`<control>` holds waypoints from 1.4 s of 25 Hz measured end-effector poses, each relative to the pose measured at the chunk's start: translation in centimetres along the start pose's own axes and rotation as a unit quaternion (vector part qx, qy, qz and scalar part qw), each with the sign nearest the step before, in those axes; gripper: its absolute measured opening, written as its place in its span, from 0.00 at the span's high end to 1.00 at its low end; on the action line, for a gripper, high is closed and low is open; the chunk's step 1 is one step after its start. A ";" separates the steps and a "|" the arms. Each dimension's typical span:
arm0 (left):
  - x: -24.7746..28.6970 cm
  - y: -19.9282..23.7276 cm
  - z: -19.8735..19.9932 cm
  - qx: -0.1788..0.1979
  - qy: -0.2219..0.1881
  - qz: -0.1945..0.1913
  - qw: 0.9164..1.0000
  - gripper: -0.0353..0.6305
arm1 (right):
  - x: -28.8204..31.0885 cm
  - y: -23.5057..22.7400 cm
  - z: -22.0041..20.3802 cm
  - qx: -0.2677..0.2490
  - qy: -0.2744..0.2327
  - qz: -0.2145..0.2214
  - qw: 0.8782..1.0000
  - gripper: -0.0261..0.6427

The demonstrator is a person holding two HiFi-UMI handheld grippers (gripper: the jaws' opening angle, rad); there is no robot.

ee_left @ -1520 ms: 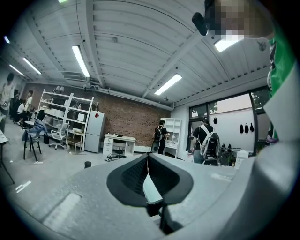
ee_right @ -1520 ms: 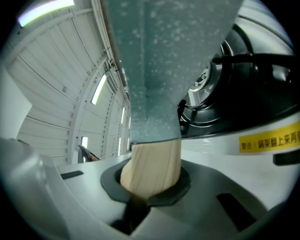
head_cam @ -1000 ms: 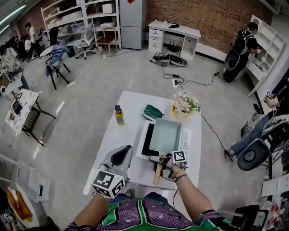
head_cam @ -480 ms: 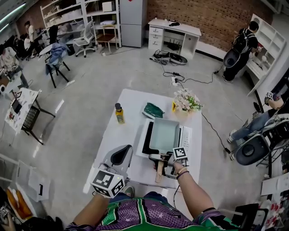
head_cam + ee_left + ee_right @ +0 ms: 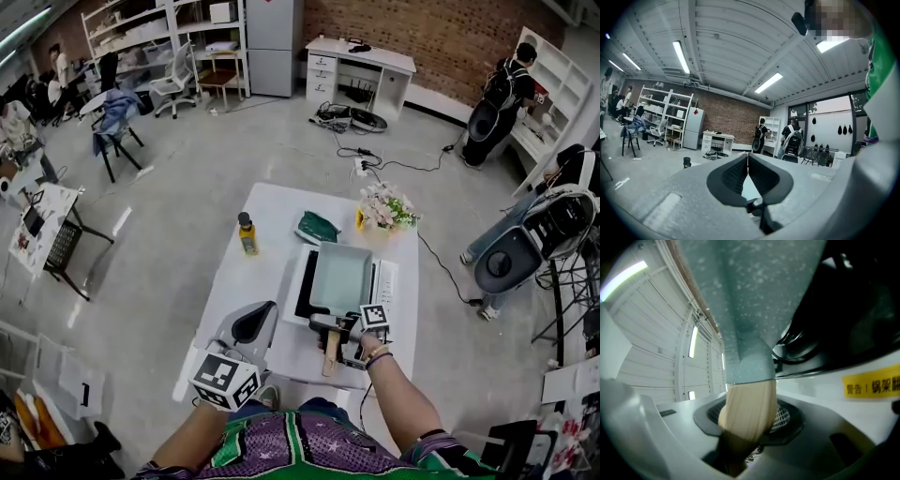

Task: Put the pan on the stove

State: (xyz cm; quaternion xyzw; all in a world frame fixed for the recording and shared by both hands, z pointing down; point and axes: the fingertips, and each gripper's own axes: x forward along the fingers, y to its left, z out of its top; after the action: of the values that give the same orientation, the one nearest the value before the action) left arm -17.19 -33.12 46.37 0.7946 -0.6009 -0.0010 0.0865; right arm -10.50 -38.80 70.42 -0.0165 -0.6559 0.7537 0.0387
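pan: square teal pan (image 5: 342, 278) sits flat on the stove (image 5: 303, 286), on its black top; wooden handle (image 5: 329, 354) sticks out over the front edge toward the person
stove: on the white table (image 5: 253, 281), right of centre
right gripper (image 5: 336, 334): at the handle, jaws opening, handle between them, pads look clear of it
left gripper (image 5: 251, 323): low over the table's near-left edge, jaws closed tip to tip, nothing in them
other: bottle (image 5: 247, 236) stands left of the stove, well apart
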 end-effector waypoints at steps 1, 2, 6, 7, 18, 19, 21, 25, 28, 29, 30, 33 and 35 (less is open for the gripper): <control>0.0 -0.1 0.0 0.000 0.000 0.000 1.000 0.92 | -0.1 0.0 0.0 0.003 -0.004 0.001 1.000 0.72; 0.0 -0.1 0.0 -0.001 0.001 -0.001 1.000 0.92 | -0.3 -0.1 0.1 0.007 -0.010 0.001 1.000 0.71; -0.1 -0.1 -0.3 -0.003 0.002 -0.003 1.000 0.92 | -0.9 -0.4 0.2 0.007 -0.026 -0.007 1.000 0.69; -0.1 -0.1 -0.3 -0.003 0.002 -0.004 1.000 0.92 | -0.9 -0.4 0.2 0.003 -0.028 -0.009 1.000 0.68; 0.0 -0.4 -0.4 -0.011 0.003 -0.018 1.000 0.92 | -2.2 -0.3 -0.3 0.008 -0.063 -0.007 0.998 0.67; 0.0 -0.5 -0.4 -0.012 0.003 -0.020 1.000 0.92 | -2.4 -0.3 -0.3 0.005 -0.065 -0.008 0.998 0.67; 0.1 -0.8 -0.4 -0.012 0.003 -0.027 1.000 0.92 | -2.9 -0.3 -0.5 -0.003 -0.069 -0.014 0.997 0.67; -0.2 -1.1 -0.1 -0.012 0.001 -0.036 0.999 0.92 | -3.7 -0.2 -0.7 -0.007 -0.094 -0.026 0.995 0.67; -0.6 -1.2 0.1 -0.011 0.002 -0.041 0.999 0.92 | -4.4 -0.1 -0.9 -0.008 -0.111 -0.027 0.993 0.67; -0.7 -1.3 0.1 -0.010 0.002 -0.044 0.999 0.92 | -4.7 0.0 -0.9 -0.009 -0.117 -0.027 0.993 0.67; -0.7 -1.4 0.1 -0.010 0.002 -0.046 0.999 0.92 | -5.0 0.0 -1.0 -0.009 -0.123 -0.027 0.992 0.67; -0.9 -1.7 0.0 -0.012 0.003 -0.053 0.999 0.92 | -5.8 0.1 -1.2 -0.011 -0.139 -0.029 0.990 0.67; -0.9 -1.9 -0.1 -0.013 0.004 -0.059 0.998 0.92 | -6.2 0.2 -1.2 -0.013 -0.151 -0.025 0.988 0.67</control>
State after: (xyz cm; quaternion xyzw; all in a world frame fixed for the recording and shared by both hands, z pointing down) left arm -15.64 -31.77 46.12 0.8272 -0.5529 -0.0104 0.0994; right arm -4.22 -38.13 69.88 0.1128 -0.6640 0.7379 -0.0421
